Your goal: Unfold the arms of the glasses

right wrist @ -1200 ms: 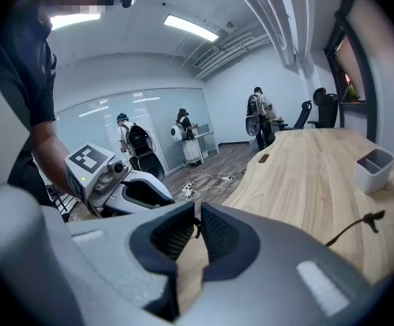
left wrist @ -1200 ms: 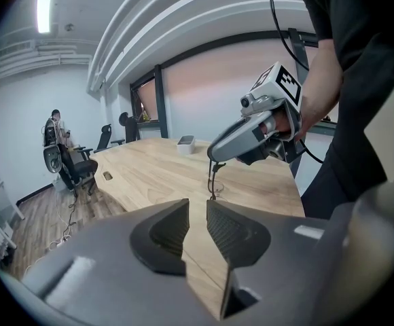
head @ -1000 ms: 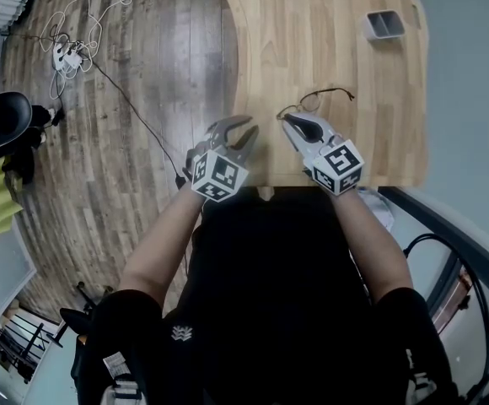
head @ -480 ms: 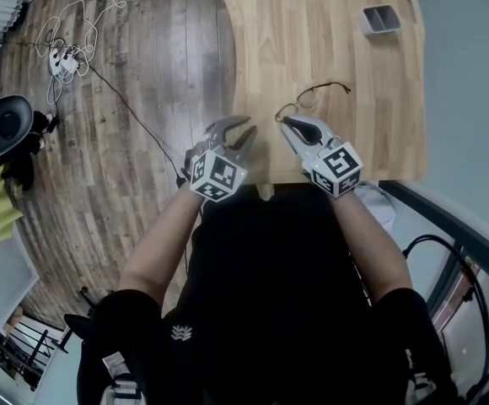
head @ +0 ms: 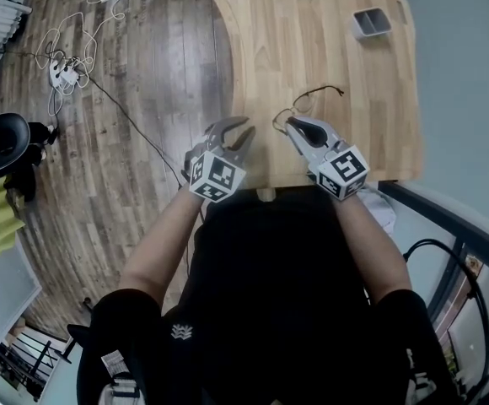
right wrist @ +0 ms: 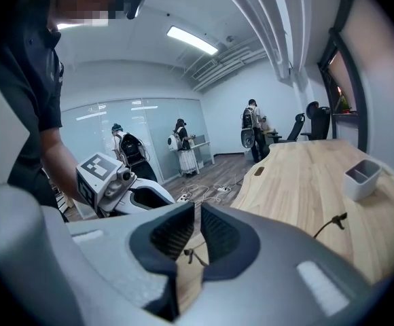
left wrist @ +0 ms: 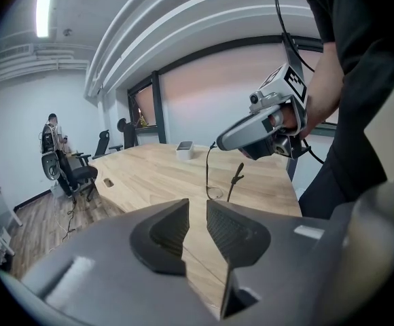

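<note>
**Right gripper pinches the glasses over the table's near edge; left gripper empty**

A pale wooden table point(head: 329, 32) fills the top of the head view, from 11 to 1 o'clock. A dark plank floor point(head: 143, 83) lies to its left. At 1 o'clock on the table stands a small grey tray point(head: 371, 22). White cables point(head: 67, 57) sprawl on the floor at 10 o'clock, and a black chair point(head: 0, 142) sits at 9 o'clock.

The glasses point(head: 310, 96) are thin and wire-framed, near the table's front edge just past 12 o'clock from the person. The right gripper point(head: 287, 123) has its jaws closed on the frame's left end. One arm of the glasses trails off toward 2 o'clock. The left gripper point(head: 246, 126) is at 9 o'clock of the right one, near the table's left edge. Its jaws are parted and nothing is between them.

The left gripper view shows what the head view cannot. The glasses hang from the right gripper's tips, with the lens loop low over the wood and one dark arm slanting beside it. I cannot tell whether the loop touches the table. The same view shows tall windows and office chairs point(left wrist: 75, 172) at 9 o'clock.

The right gripper view shows the fine wire caught between its pads point(right wrist: 173, 233). It also shows a glass wall, ceiling lights point(right wrist: 192, 41) and three people standing across the room between 10 and 1 o'clock.
</note>
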`<state>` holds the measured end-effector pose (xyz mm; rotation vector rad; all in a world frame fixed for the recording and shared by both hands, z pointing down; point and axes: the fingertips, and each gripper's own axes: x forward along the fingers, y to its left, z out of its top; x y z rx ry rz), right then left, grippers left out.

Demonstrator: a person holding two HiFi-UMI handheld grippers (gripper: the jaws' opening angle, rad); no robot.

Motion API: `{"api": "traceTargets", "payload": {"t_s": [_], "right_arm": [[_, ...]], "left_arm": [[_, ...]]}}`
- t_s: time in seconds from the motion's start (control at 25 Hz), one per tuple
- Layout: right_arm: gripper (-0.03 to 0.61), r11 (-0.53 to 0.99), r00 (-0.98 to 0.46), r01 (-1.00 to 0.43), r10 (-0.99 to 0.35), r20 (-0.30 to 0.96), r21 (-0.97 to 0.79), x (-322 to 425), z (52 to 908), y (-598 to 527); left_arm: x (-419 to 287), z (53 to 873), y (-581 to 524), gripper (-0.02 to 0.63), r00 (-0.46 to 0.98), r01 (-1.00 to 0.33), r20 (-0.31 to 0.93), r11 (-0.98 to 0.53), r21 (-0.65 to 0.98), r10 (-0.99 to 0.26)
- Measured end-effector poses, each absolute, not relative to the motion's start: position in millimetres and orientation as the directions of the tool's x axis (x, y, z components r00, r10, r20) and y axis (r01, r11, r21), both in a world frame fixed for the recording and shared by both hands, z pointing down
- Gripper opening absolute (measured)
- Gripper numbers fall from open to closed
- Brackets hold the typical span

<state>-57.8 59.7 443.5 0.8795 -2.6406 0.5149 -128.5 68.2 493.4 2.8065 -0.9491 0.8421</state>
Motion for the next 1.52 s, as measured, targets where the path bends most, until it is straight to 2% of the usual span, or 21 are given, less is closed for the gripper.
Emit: {"api": "traceTargets", "payload": {"t_s": [0.2,0.4,0.6,0.88,1.08,1.2,1.28,1.52], "right_arm": [[0.029,0.72,-0.744,-0.658,-0.575,0.339,-0.223,-32,422,51],[0.029,0.711,-0.733,-0.671,-0.592,0.335,-0.211,1,414,47],[0.029,0.719,-0.736,-0.667,-0.594,0.325,-0.194,27,410,40],[0.029,0.707,-0.715,-0.689,-0.625,0.314,-0.161,61,396,34],[0.029,0.69,-0.699,-0.706,-0.644,0.311,-0.16,82,398,33],[0.028,0.688,-0.693,-0.71,-0.645,0.32,-0.149,88,401,34],[0.0,0.686,-0.686,-0.715,-0.65,0.326,-0.136,90,401,35],[0.0,0.702,-0.687,-0.705,-0.641,0.342,-0.1,93,403,31]], "left_arm": [[-133,474,57,0.087,0.639,-0.631,0.489,-0.768,-0.107,-0.594],[-134,438,52,0.086,0.581,-0.72,0.445,-0.686,-0.109,-0.681],[-120,406,54,0.066,0.549,-0.783,0.374,-0.617,-0.082,-0.747],[-93,383,55,0.034,0.507,-0.826,0.339,-0.559,-0.072,-0.792],[-100,388,56,0.006,0.436,-0.884,0.356,-0.467,0.0,-0.827],[-103,391,59,0.006,0.422,-0.893,0.365,-0.45,0.011,-0.83],[-105,393,60,0.006,0.413,-0.898,0.373,-0.439,0.017,-0.831],[-103,396,56,0.006,0.397,-0.907,0.376,-0.421,0.019,-0.838]]}}
